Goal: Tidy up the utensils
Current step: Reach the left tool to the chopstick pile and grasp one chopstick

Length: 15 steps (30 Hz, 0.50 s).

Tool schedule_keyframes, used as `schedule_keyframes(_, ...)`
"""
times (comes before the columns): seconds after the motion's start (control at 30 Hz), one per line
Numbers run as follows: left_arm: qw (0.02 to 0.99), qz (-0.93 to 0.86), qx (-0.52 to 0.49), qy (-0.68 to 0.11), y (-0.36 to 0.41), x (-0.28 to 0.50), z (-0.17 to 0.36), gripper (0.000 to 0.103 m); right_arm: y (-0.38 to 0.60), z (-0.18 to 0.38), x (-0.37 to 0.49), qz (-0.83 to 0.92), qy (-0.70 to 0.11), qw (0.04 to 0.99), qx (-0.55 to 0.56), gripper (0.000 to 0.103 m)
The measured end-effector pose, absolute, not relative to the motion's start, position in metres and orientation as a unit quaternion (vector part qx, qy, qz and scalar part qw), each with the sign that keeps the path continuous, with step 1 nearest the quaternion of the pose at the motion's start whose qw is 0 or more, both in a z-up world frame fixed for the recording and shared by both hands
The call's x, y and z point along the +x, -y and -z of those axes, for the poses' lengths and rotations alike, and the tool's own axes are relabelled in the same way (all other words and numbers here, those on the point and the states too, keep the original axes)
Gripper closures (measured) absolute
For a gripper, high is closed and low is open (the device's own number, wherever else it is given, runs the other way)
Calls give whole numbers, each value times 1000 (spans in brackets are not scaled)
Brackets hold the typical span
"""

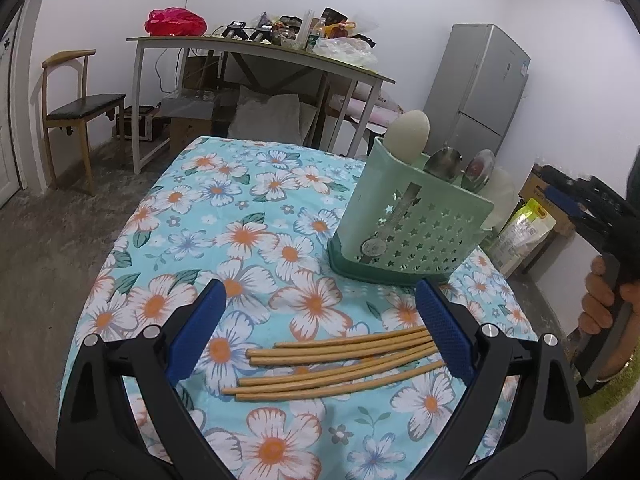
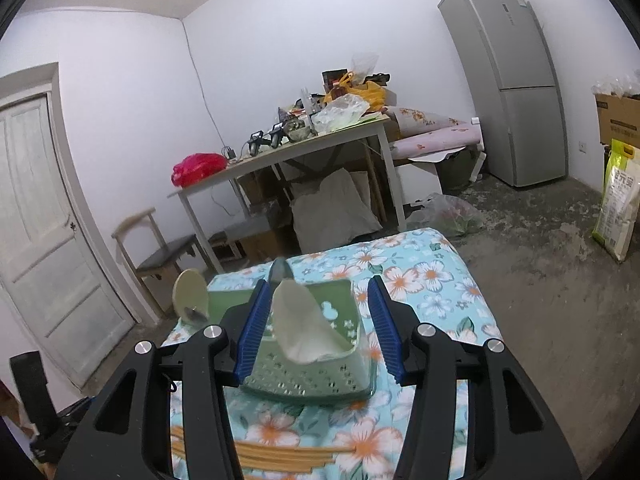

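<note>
Several wooden chopsticks point(image 1: 340, 364) lie side by side on the floral tablecloth point(image 1: 240, 220), between the tips of my left gripper point(image 1: 320, 292), which is open and empty just above them. A green perforated utensil caddy point(image 1: 412, 232) stands at the right, holding a pale rice paddle point(image 1: 408, 132) and metal spoons point(image 1: 460, 164). My right gripper point(image 2: 318, 292) is open and empty, hovering over the caddy point(image 2: 308, 356), with a white spoon point(image 2: 300, 324) between its fingers' line of sight. The chopsticks also show in the right wrist view point(image 2: 280, 452).
Behind the table stand a cluttered desk point(image 1: 260, 48), a wooden chair point(image 1: 76, 108) and a grey fridge point(image 1: 480, 92). A rice bag point(image 2: 618, 204) and cardboard boxes sit on the floor at right. A door point(image 2: 44, 216) is at left.
</note>
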<state>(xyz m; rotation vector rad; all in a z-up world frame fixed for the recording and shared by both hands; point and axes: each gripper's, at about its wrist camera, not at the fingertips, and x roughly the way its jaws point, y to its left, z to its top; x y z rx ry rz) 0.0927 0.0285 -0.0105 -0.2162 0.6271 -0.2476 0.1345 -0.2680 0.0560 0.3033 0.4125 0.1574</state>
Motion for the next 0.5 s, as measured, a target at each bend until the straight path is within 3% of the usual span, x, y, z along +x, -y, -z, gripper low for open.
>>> schedule_keyframes(0.13, 935, 122, -97, -319, -32, 85, 18, 11, 266, -47, 113, -90, -220, 959, 155, 51)
schedule_keyframes(0.5, 919, 149, -84, -355, -28, 46, 48, 12, 234, 31, 84, -135, -358, 906, 180, 50)
